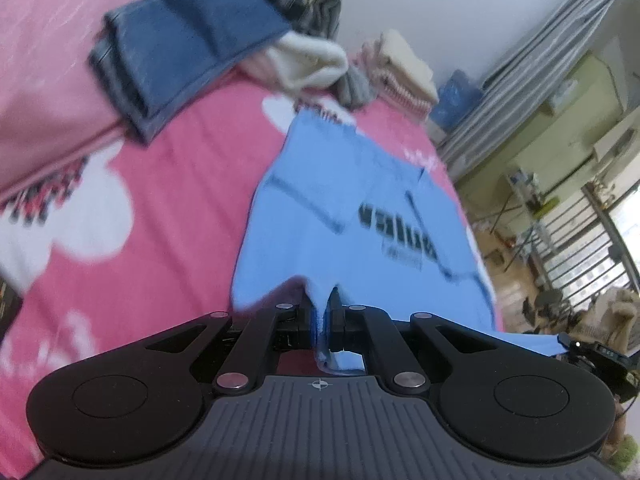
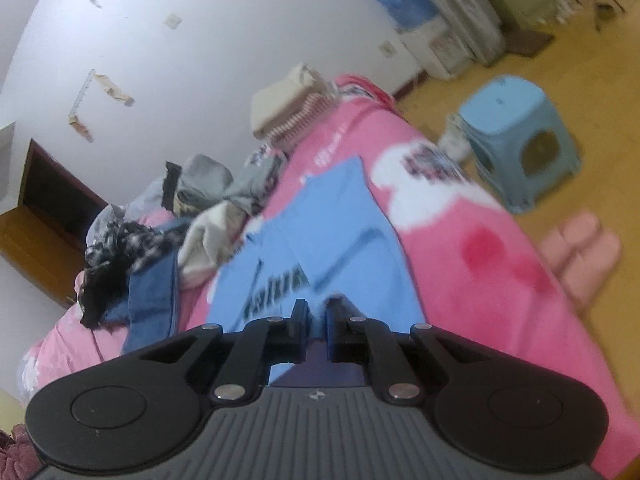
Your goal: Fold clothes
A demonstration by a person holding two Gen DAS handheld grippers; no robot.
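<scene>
We hold a blue shirt (image 1: pixel 344 200) by its near edge over the pink bed (image 1: pixel 168 184), one gripper at each end of that edge. The left gripper (image 1: pixel 320 312) is pressed together on a pinch of the cloth, which bunches between its fingers. The right gripper (image 2: pixel 318 316) is nearly closed, with blue cloth in the narrow gap. The rest of the shirt lies spread on the bed, print up. It looks light, soft and limp, so we judge it will sag and slide; hems and corners give the surest hold. Folded jeans (image 1: pixel 188 48) lie beyond.
</scene>
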